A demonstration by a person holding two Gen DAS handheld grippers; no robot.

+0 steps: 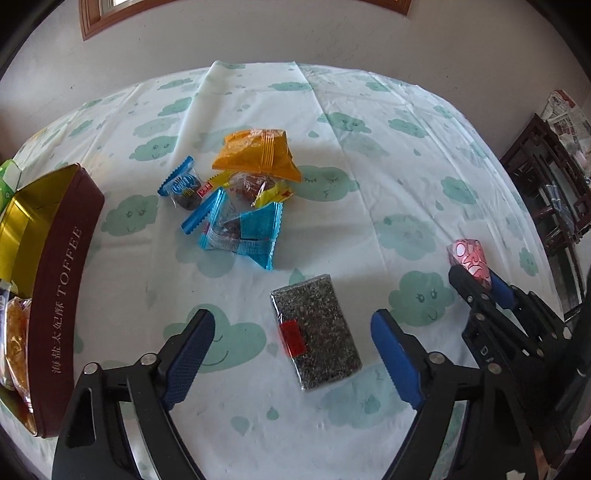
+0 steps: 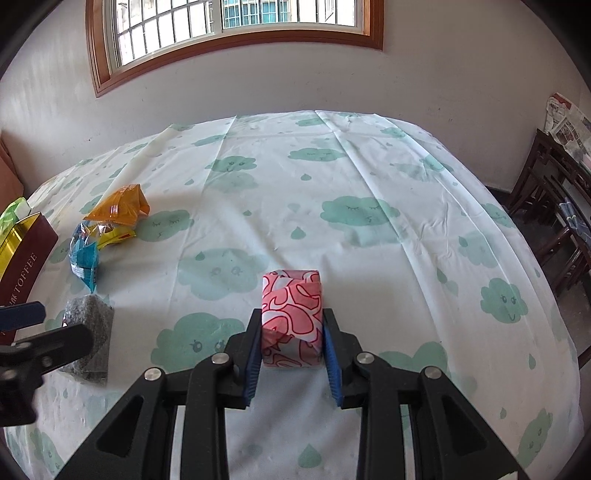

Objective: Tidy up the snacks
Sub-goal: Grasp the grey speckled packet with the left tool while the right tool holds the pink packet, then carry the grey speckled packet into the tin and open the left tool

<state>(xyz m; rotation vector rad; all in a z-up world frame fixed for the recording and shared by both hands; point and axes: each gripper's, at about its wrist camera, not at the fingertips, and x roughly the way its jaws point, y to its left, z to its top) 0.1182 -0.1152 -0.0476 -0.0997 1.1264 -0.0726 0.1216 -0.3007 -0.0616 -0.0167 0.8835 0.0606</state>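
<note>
My left gripper (image 1: 293,325) is open and empty, low over a grey speckled snack pack (image 1: 316,334) with a red label that lies between its fingers. My right gripper (image 2: 291,328) is shut on a pink patterned wrapped snack (image 2: 291,314) and holds it over the table; it also shows in the left wrist view (image 1: 469,260). A pile of snacks lies further back: an orange pack (image 1: 258,155), a yellow one (image 1: 255,186) and blue ones (image 1: 240,229). A maroon TOFFEE tin (image 1: 59,288) with a gold inside stands at the left and holds some snacks.
The round table wears a white cloth with green clouds (image 2: 332,184). A dark wooden chair (image 2: 554,221) stands at the right by the wall. A green box (image 1: 9,177) sits behind the tin. A window (image 2: 236,22) is in the far wall.
</note>
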